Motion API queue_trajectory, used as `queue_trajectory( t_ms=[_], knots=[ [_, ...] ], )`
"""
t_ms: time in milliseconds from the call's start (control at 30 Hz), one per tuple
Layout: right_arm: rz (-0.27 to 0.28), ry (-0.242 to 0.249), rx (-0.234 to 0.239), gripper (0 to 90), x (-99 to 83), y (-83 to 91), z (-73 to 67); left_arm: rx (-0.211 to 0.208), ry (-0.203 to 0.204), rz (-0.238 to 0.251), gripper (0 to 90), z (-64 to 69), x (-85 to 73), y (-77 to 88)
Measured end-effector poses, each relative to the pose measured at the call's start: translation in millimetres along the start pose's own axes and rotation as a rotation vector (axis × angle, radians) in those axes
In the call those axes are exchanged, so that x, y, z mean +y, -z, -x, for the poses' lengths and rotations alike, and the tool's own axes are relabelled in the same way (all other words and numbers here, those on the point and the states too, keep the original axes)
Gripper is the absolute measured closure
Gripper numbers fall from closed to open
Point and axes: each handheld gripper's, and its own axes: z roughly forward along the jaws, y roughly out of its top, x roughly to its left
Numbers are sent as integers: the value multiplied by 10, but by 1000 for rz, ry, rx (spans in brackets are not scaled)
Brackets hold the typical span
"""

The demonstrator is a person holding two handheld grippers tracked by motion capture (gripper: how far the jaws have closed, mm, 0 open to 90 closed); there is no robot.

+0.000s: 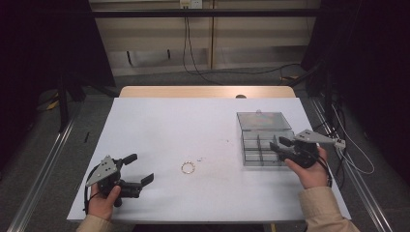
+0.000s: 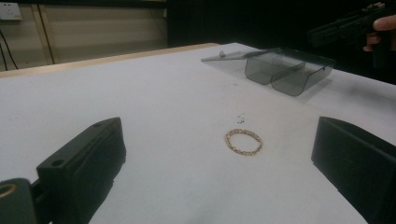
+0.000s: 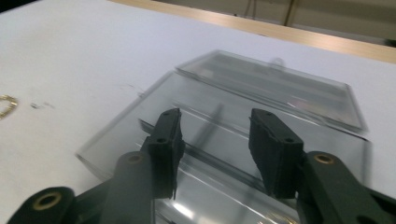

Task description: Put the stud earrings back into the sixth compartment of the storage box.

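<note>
At the left of the high view, the left tool (image 1: 141, 170) rests low on the white surface (image 1: 159, 125) in the person's left hand (image 1: 104, 203), its jaws spread wide with nothing between them. They point toward the ring (image 1: 188, 167), a small gold chain loop lying flat near the middle of the surface, well apart from both tools. In the left gripper view the ring (image 2: 243, 141) sits between and beyond the two black jaws, with a few tiny dark specks (image 2: 240, 116) just past it.

Further right stands the box (image 1: 263, 145), a smoky clear plastic case with dividers, its lid (image 1: 262, 120) swung back flat behind it. The right tool (image 1: 278, 143) hovers at the box's right edge, held by the right hand (image 1: 309, 171); its jaws stand partly apart and grip nothing, the box interior showing between them in the right gripper view.

Likely risks from here: the ring is thin and lies flat, so wide jaws could close over it and scrape the surface, or nudge it away instead of catching it. The light box could slide or tip if the right tool bumps its wall, and the loose lid could swing shut. A dropped ring might land outside a compartment.

No brand, label or writing can be read on any thing here.
</note>
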Motion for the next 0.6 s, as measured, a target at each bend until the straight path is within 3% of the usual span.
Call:
queue_trajectory(
  t_ms=[233, 467, 600],
  knots=[
    [-7, 33, 47, 360, 152, -270, -333, 4, 1, 8, 26, -8, 8, 31],
    [0, 17, 76, 202, 263, -474, -604, -7, -4, 7, 26, -7, 12, 28],
    [0, 31, 102, 179, 330, -587, -789, -10, -7, 3, 26, 5, 13, 20]
  ],
)
